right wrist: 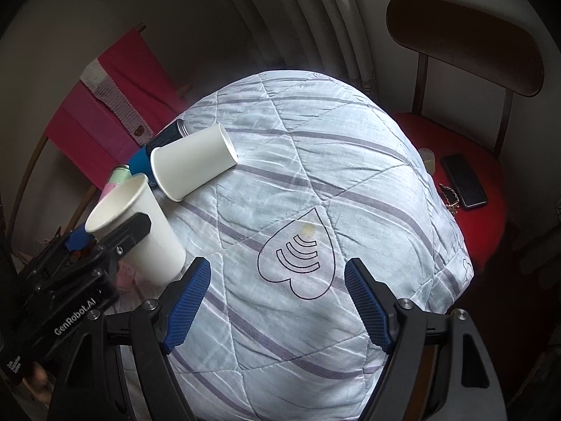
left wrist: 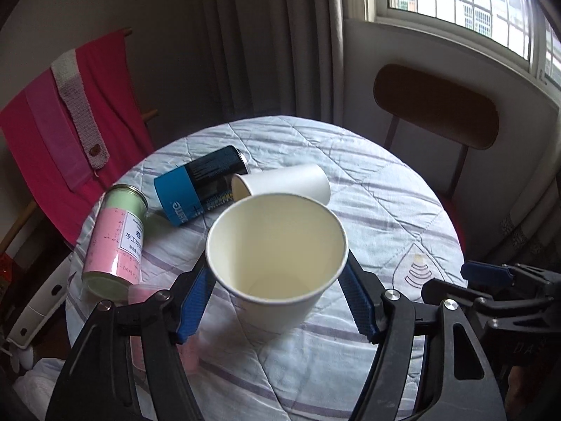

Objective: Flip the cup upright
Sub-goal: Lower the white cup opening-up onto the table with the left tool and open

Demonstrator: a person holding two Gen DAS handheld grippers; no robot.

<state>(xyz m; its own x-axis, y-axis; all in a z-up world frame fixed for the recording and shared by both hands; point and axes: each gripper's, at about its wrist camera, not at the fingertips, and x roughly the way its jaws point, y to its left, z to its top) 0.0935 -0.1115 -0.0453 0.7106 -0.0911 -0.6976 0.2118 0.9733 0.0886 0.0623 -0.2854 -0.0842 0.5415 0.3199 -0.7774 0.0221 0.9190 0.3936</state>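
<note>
The left gripper has its blue-padded fingers clamped on a white paper cup, mouth up and seemingly tilted (its base is near the quilted tabletop). Behind that cup lies a second white paper cup. The right gripper hangs spread, empty.

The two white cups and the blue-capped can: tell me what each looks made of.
Held cup: apparently paper, matte white, with a rolled rim and cream lining.
Lying cup: looks the same, matte paper with a rolled rim.
Blue-capped can: probably metal, glossy printed black body with a silvery end rim; the cap looks like smooth plastic.
</note>
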